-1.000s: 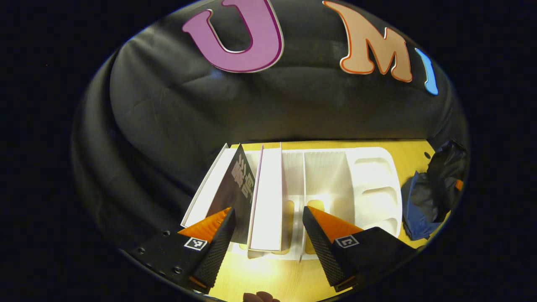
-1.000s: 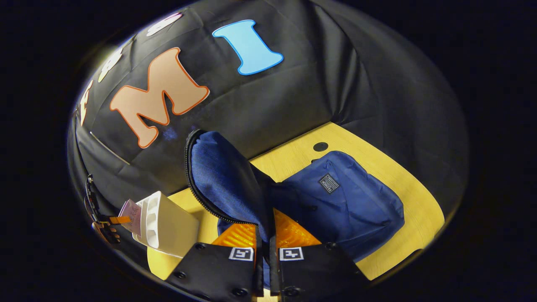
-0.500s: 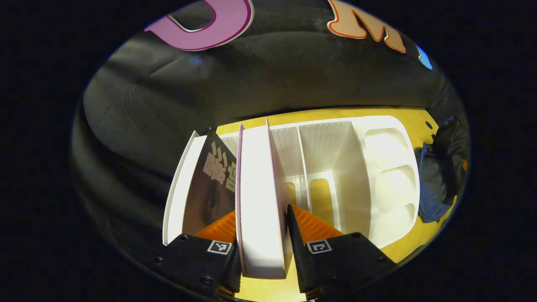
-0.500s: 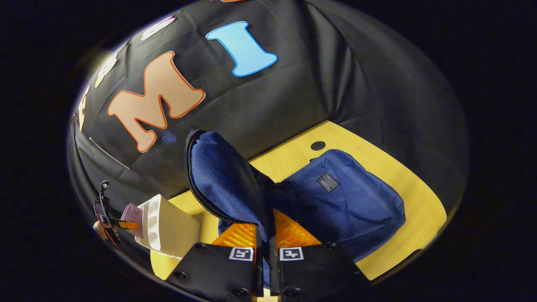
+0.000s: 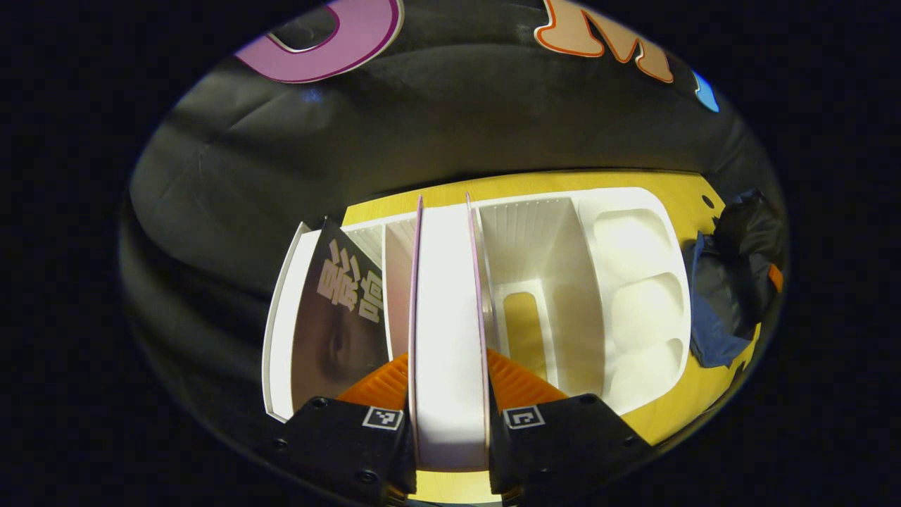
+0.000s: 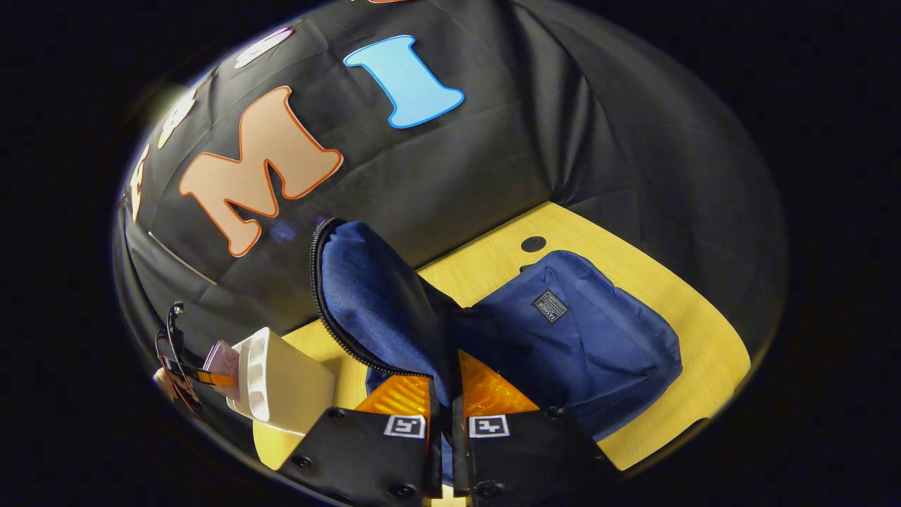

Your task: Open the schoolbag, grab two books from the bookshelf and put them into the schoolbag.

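Black cloth forms the booth's wall, hanging in soft folds and creases behind and to the sides of the desk. The desk has a pale yellow wood-grain top with a small dark round hole near its back edge. In the left gripper view the same desk meets the cloth along a curved line. The light is warm and bright on the desktop, dim on the cloth.

A yellow wooden tabletop meets black cloth.
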Action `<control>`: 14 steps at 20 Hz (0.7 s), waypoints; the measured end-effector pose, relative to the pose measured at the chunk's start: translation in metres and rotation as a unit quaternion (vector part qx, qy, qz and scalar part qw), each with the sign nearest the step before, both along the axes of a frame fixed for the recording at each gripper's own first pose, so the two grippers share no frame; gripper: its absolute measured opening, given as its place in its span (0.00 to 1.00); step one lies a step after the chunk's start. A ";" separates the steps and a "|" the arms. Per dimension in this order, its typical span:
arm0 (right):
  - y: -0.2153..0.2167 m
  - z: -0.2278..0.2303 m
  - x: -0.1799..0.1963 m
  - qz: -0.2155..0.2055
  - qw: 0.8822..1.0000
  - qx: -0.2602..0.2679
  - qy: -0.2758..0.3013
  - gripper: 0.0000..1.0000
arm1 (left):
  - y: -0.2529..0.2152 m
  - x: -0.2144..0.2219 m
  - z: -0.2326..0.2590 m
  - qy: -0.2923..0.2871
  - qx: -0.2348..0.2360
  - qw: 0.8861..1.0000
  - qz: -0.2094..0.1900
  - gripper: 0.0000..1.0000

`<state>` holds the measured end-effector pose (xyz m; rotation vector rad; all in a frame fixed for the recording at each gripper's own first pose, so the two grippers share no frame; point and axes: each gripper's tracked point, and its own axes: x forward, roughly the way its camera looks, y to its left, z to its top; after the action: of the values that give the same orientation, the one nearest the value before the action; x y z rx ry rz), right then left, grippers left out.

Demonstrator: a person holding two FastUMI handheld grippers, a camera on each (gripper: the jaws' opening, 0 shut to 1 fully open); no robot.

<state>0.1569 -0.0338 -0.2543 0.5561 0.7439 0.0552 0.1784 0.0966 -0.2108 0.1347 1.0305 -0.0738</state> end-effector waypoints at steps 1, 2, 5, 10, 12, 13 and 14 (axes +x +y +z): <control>-0.001 0.000 -0.001 -0.001 1.000 0.000 0.000 0.05 | 0.004 -0.001 0.002 -0.003 0.004 1.000 0.000 0.37; -0.001 0.000 0.000 -0.002 1.000 0.000 0.001 0.07 | 0.007 -0.002 0.006 -0.006 0.005 1.000 -0.003 0.37; -0.001 0.000 0.000 -0.005 1.000 0.000 0.001 0.12 | 0.009 -0.005 0.020 -0.022 -0.007 1.000 -0.007 0.34; -0.001 0.000 0.000 -0.006 1.000 0.000 0.003 0.12 | 0.024 -0.008 0.039 -0.039 -0.034 0.998 0.019 0.36; -0.001 0.000 0.000 -0.008 1.000 0.002 0.004 0.12 | 0.029 -0.009 0.044 -0.044 -0.057 0.997 0.031 0.36; -0.001 0.000 -0.001 -0.010 1.000 0.002 0.005 0.12 | 0.030 -0.010 0.047 -0.045 -0.074 0.995 0.040 0.36; -0.001 0.001 0.000 -0.010 1.000 0.004 0.006 0.12 | 0.033 -0.010 0.053 -0.050 -0.090 0.993 0.051 0.36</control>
<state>0.1573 -0.0347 -0.2538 0.5711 0.7489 0.0359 0.1681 0.1291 -0.1580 -0.0785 0.9238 -0.0654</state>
